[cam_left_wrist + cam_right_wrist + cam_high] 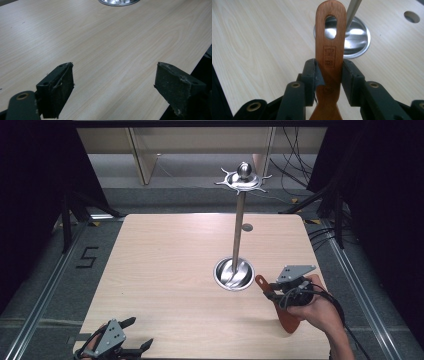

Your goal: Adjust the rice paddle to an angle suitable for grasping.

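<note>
Black jaws of the right gripper [329, 75] clamp a wooden spatula [330, 50] by its handle (stiff, light) — hanging slot free; left gripper [113, 85] idles wide above the counter [100, 45].

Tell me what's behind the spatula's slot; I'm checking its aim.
Through the spatula slot, the steel base shows, its pole just beside. The base's part behind the handle is hidden.

Wooden spatula [329, 53]: reddish-brown, flat handle with an oblong hanging slot at its end and a stamped mark below it. Clamped by the handle, raised off the table, blade [289, 320] lowermost, slotted end toward the stand's steel base [234, 274].
</note>
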